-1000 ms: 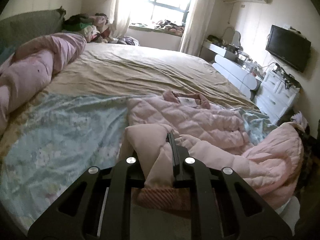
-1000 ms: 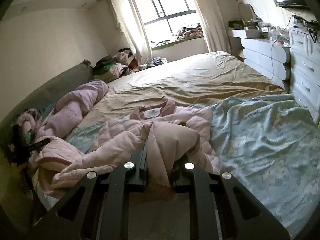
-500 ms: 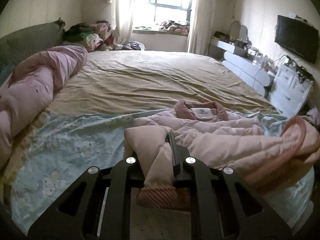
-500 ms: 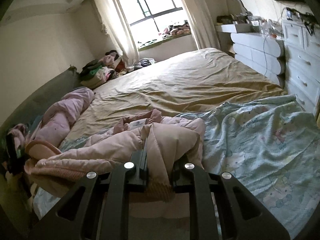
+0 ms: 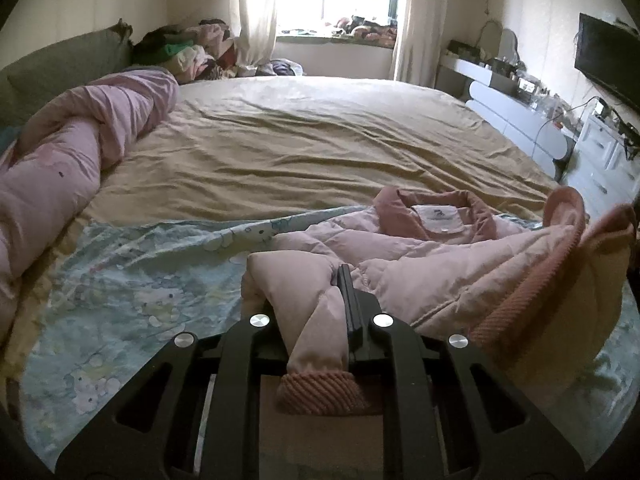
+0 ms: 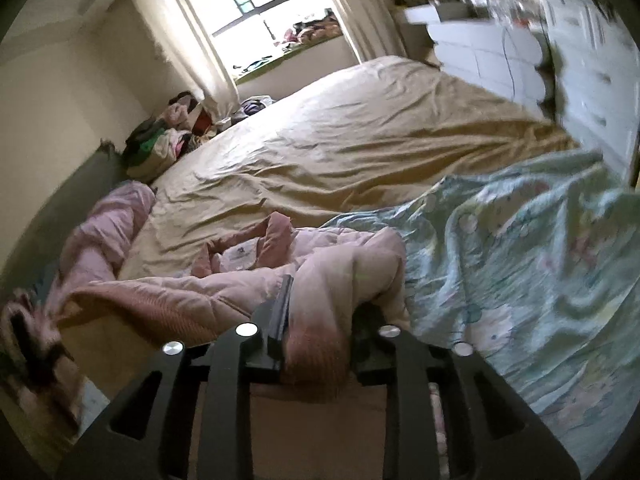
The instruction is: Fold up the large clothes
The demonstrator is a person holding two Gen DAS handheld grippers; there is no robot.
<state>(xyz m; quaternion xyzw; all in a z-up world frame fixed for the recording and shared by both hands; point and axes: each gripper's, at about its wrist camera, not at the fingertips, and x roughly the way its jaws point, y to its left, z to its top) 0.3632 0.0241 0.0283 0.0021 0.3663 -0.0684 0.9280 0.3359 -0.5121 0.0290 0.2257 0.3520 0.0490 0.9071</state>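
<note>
A pale pink quilted jacket [image 5: 424, 256] with a darker ribbed collar lies on the near part of the bed; its collar faces the window. My left gripper [image 5: 320, 300] is shut on a corner of the jacket's ribbed hem. My right gripper [image 6: 320, 300] is shut on another part of the hem, with the jacket [image 6: 248, 276] stretched to its left. The hem hangs lifted between the two grippers.
The bed has a tan sheet [image 5: 312, 140] and a light blue printed sheet [image 5: 132, 296]. A rolled pink quilt [image 5: 64, 160] lies along the left. A clothes pile [image 5: 188, 48] sits by the window. White drawers [image 5: 600, 160] and a TV [image 5: 608, 64] stand at the right.
Both grippers have pulled the hem outward and back, and the jacket has spread flatter on the bed. The right wrist view has tilted and is blurred from motion.
</note>
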